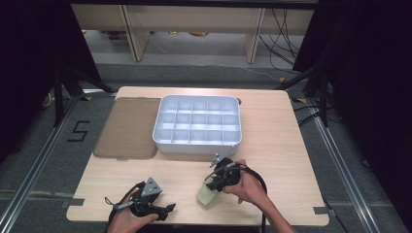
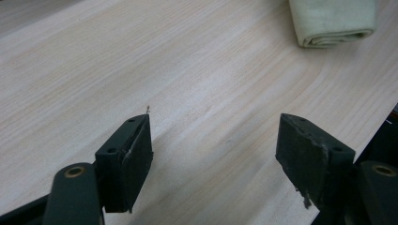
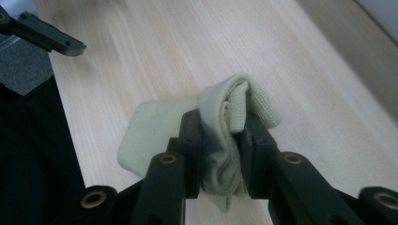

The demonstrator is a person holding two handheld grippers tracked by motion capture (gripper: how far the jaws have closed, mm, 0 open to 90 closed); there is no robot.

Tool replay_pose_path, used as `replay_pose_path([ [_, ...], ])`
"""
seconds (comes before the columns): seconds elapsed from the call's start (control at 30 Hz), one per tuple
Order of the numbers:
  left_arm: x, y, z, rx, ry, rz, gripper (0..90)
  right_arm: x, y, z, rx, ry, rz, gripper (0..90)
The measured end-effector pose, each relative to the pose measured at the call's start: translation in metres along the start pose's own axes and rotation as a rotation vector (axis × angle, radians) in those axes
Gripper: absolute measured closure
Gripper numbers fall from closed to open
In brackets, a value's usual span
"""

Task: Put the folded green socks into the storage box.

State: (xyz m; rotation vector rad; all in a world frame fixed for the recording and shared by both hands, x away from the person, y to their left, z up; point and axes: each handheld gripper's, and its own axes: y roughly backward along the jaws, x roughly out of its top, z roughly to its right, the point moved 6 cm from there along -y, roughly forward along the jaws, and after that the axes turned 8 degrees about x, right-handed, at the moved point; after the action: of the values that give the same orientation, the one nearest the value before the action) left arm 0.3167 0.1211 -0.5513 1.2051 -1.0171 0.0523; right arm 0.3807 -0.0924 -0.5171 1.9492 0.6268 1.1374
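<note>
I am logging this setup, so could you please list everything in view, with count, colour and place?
Table: one, light wood, centre.
Tray: one, white, with compartments, far middle of table.
Mat: one, brown, left of tray, partly beneath it.
Sock: one, pale yellow-green, folded, pinched between the right gripper's jaws.
Desks: light wood, background.
Cables: dark, on floor behind.
Left gripper: black, jaws apart, nothing between, near edge.
Right gripper: black, before the tray.

Even overhead light; dark, blurred edges
</note>
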Motion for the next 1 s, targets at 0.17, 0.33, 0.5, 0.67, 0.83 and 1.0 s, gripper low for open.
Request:
replay_pose_path([
  [0.17,0.001,0.002,-0.005,0.018,-0.005,-0.001,26.1,0.009,0.010,-0.004,-0.013,-0.009,-0.023,73.5],
  [0.33,0.000,0.001,-0.008,0.017,0.004,-0.001,25.2,0.019,0.022,-0.002,-0.038,0.008,-0.030,73.5],
  [0.5,-0.001,0.000,-0.011,0.019,0.007,0.000,23.3,0.024,0.031,0.002,-0.041,-0.001,-0.031,73.5],
  [0.67,-0.001,0.000,-0.014,0.015,0.001,0.000,20.9,0.028,0.044,0.007,-0.041,-0.017,-0.013,73.5],
  [0.83,-0.001,0.000,-0.014,0.018,0.013,0.000,19.5,0.034,0.065,0.014,-0.070,-0.022,0.005,73.5],
  [1.0,-0.001,0.000,-0.013,0.018,0.007,-0.010,19.1,0.044,0.091,0.024,-0.099,-0.046,0.035,73.5],
])
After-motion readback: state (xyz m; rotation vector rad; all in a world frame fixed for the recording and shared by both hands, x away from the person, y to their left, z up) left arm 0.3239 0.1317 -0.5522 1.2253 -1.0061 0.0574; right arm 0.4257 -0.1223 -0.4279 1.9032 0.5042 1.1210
